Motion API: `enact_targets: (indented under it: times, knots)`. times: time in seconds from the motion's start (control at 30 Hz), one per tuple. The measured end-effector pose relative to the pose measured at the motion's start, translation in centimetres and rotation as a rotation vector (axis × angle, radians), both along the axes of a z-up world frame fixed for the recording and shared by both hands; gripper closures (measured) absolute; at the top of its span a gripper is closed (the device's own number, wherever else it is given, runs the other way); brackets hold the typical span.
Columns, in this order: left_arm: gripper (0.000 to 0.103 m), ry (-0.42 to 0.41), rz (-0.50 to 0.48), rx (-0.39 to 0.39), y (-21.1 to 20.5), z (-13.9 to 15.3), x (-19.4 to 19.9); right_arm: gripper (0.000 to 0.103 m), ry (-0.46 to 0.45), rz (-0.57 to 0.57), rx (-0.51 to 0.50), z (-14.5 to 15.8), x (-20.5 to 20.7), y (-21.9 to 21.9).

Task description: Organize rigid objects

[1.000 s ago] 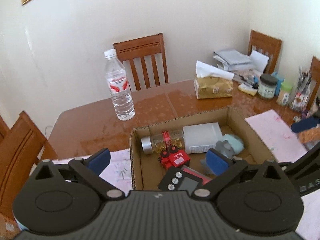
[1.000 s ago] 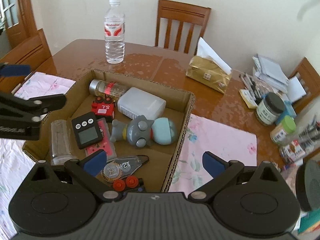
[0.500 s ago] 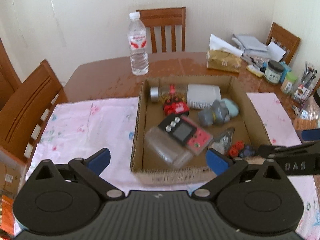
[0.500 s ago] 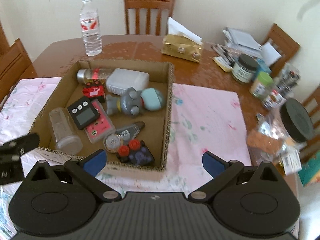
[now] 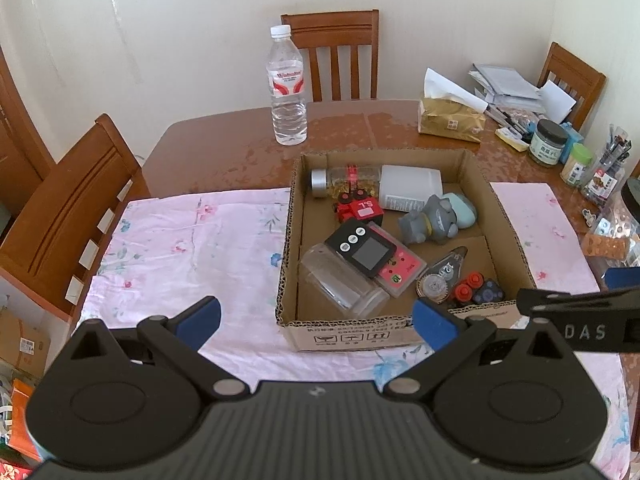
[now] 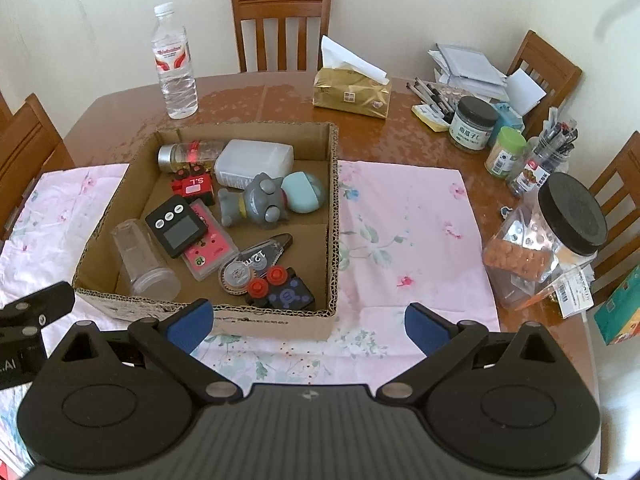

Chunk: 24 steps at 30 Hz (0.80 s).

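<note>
Blue-padded, the left gripper (image 5: 316, 318) and right gripper (image 6: 306, 320) both gaped wide and empty above the pink cloth (image 6: 404, 232). Just beyond, 1 cardboard box (image 6: 334, 216) held 1 clear jar (image 6: 144, 260), 1 black timer (image 6: 176, 230), 1 grey figure (image 6: 256, 206) and 2 bottles lying at its far wall. Farther off, 1 water bottle (image 6: 174, 64) stood upright on the bare wood.

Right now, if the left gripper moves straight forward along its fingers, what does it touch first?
Probably the near wall of the cardboard box. The left gripper is open and empty, over the pink cloth, aimed at the box's near left corner. If it passes above the wall, the clear jar comes next; depth is unclear.
</note>
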State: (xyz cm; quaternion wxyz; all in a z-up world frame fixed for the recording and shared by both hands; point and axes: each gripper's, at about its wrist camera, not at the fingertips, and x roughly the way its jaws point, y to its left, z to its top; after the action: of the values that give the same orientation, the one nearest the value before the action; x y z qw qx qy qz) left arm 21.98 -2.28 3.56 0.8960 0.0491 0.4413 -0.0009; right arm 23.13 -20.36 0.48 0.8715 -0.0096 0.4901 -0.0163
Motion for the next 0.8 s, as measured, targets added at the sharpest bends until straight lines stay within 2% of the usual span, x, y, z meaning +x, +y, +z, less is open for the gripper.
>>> enact_targets:
  times: [0.3, 0.8]
  knots:
    - [0.001, 0.006, 0.033, -0.004, 0.49, -0.04, 0.07, 0.0, -0.001, 0.01, -0.003, 0.2, -0.21, 0.34]
    - [0.001, 0.017, 0.026, -0.009, 0.24, -0.18, -0.1, 0.0, -0.006, 0.008, 0.002, 0.42, -0.4, 0.29]
